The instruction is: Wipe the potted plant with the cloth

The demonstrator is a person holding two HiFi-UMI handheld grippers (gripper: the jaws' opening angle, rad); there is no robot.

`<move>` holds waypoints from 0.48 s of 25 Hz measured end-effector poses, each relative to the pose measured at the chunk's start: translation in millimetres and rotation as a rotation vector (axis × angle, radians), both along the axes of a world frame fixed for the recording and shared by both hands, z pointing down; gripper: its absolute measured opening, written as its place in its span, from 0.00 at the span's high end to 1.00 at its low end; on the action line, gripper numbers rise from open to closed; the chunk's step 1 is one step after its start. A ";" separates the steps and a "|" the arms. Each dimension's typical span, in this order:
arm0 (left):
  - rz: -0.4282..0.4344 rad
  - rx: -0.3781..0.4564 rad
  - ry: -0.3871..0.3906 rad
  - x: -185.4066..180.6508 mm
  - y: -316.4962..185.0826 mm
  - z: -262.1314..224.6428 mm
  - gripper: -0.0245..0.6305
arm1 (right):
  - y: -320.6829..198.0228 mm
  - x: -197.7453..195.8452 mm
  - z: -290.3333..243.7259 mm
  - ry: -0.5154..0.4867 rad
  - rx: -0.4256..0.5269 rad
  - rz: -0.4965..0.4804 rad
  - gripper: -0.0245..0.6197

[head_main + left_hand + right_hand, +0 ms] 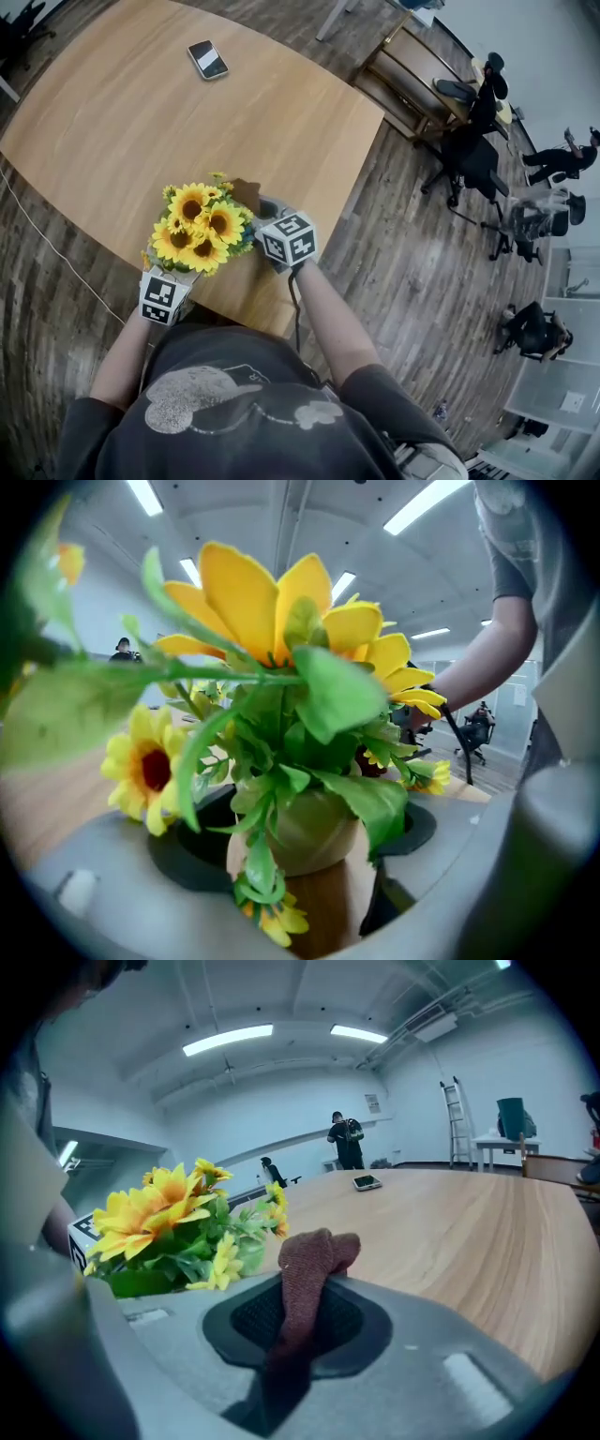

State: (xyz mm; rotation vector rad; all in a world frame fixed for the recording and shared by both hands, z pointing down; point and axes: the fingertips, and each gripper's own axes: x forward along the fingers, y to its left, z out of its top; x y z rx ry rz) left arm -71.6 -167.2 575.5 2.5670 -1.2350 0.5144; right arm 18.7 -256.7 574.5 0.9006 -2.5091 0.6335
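The potted plant, yellow sunflowers with green leaves, stands near the front edge of the wooden table. In the left gripper view its tan pot fills the space between the two dark pads, and my left gripper is shut on it low down. Leaves hide part of the right pad. My right gripper is shut on a brown cloth, whose folded end sticks up past the jaws. It sits just right of the flowers, with the cloth close to the blooms but apart from them.
A phone lies far back on the table, also in the right gripper view as a phone. The table's edge runs just right of the plant. Office chairs and people stand on the wooden floor at the right.
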 end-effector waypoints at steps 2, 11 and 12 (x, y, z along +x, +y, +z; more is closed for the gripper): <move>0.063 0.002 -0.006 1.2 2.9 1.1 0.27 | -1.3 -9.5 -0.5 -0.012 -0.004 -0.037 0.88; 0.179 0.003 0.005 8.5 3.5 4.1 0.27 | 11.1 -29.3 7.0 -0.035 -0.049 -0.151 0.89; 0.180 0.003 0.006 8.0 3.8 4.5 0.27 | 13.7 -27.8 7.1 -0.042 -0.057 -0.144 0.89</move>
